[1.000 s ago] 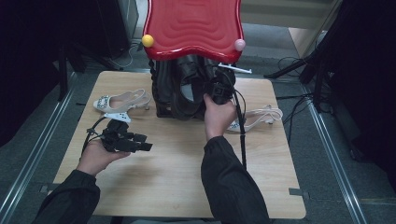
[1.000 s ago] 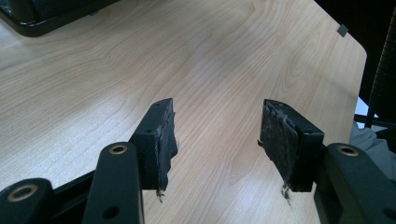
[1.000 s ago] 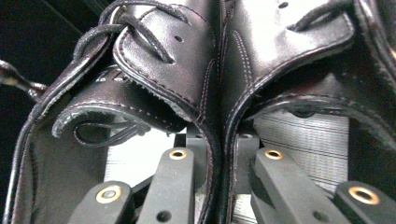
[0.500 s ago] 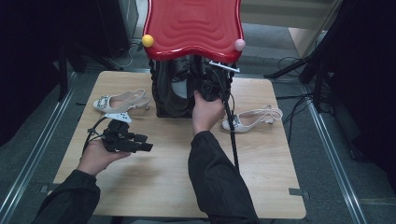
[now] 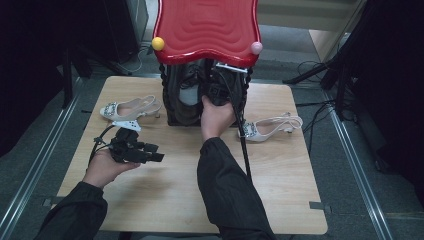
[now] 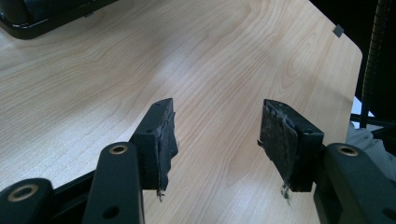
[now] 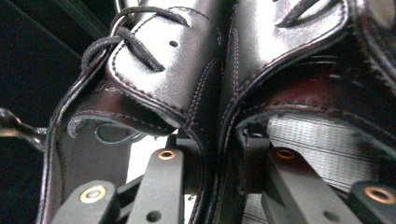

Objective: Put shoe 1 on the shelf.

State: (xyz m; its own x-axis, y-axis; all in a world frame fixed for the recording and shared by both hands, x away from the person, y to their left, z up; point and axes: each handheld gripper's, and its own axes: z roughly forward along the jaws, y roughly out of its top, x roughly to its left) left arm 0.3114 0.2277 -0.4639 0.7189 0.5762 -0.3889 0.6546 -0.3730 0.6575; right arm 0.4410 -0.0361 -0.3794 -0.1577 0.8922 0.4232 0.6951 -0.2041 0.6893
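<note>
A pair of black leather lace-up shoes (image 7: 196, 79) stands side by side on the lower level of a black rack (image 5: 175, 107) at the far middle of the table, under the rack's glossy red rippled top (image 5: 207, 27). The right gripper (image 5: 216, 92) reaches into that rack, and in the right gripper view its two jaws straddle the adjoining inner walls of the two shoes, one jaw inside each shoe opening. The jaws have just been opening, the leather walls remain between them, and whether the pads press on the leather cannot be told from these pictures. The shoe leather is smooth and polished, with visible rows of stitching, dark round laces on the near shoe, and a dark reddish lining at the collar; a pale grey ribbed insole shows inside the right-hand shoe. The left gripper (image 6: 217, 140) rests low over the near left part of the light wood-grain table (image 5: 280, 200), well apart from the rack, jaws spread wide with nothing between its worn, frayed pads (image 6: 278, 137). Two pale slingback heels with jewelled buckles lie on the table, the left heel (image 5: 127, 107) just beside the rack's left side and the right heel (image 5: 270, 127) near its right side. A yellow knob (image 5: 158, 43) and a pink knob (image 5: 256, 47) sit at the red top's front corners.
</note>
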